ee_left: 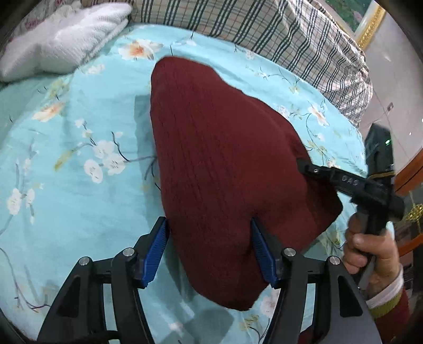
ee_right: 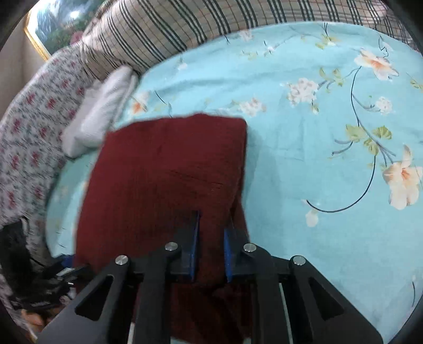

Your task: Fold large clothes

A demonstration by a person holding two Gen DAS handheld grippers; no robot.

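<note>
A folded dark red knitted garment (ee_left: 224, 158) is held above the light blue floral bedsheet (ee_left: 79, 132). My left gripper (ee_left: 208, 225) stands wide around the garment's near edge, its blue pads at both sides of the bunched fabric. My right gripper (ee_left: 301, 164) grips the garment's right edge in the left wrist view, held by a hand. In the right wrist view the right gripper (ee_right: 211, 222) is shut on a thick fold of the red garment (ee_right: 164, 172), which hangs over the sheet (ee_right: 317, 158).
A white fluffy folded towel (ee_left: 63, 39) lies at the back left of the bed. A plaid quilt (ee_left: 264, 29) is piled along the back. A floral pink cover (ee_right: 29, 132) and a framed picture (ee_right: 50, 23) are at the left in the right wrist view.
</note>
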